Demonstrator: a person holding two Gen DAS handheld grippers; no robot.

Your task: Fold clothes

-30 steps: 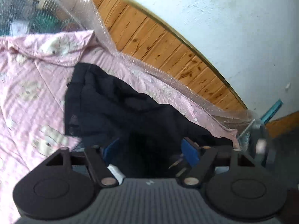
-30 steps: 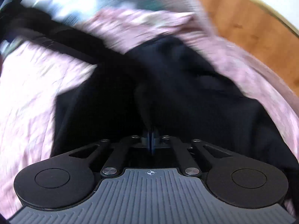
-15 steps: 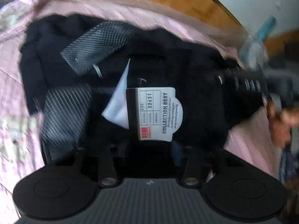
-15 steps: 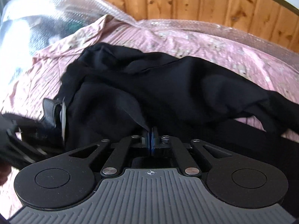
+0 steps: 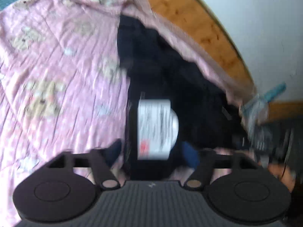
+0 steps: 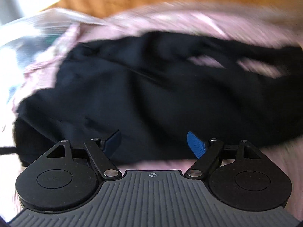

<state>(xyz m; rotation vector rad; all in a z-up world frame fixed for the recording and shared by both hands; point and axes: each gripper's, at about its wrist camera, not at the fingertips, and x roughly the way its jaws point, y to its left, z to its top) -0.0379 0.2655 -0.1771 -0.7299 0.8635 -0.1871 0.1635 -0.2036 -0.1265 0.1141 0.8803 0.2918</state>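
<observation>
A black garment (image 5: 170,75) lies crumpled on a pink patterned bedsheet (image 5: 56,75). Its white paper tag (image 5: 157,128) sits on a dark strip of the cloth running between the blue pads (image 5: 189,155) of my left gripper (image 5: 151,153), which stands open around it. In the right wrist view the same black garment (image 6: 151,85) spreads wide across the sheet (image 6: 227,26). My right gripper (image 6: 154,143) is open just over its near edge, with nothing pinched between its fingers (image 6: 196,144). Both views are motion-blurred.
A wooden headboard (image 5: 189,19) and a white wall run behind the bed. Clear bubble plastic (image 6: 37,28) bunches at the sheet's far left edge. A blurred hand (image 5: 278,172) and dark gear show at the right of the left wrist view.
My right gripper, shut on a fold of the black garment before, has opened and let it go. The left wrist view has swung; the tagged strip now lies straight between its open fingers.
</observation>
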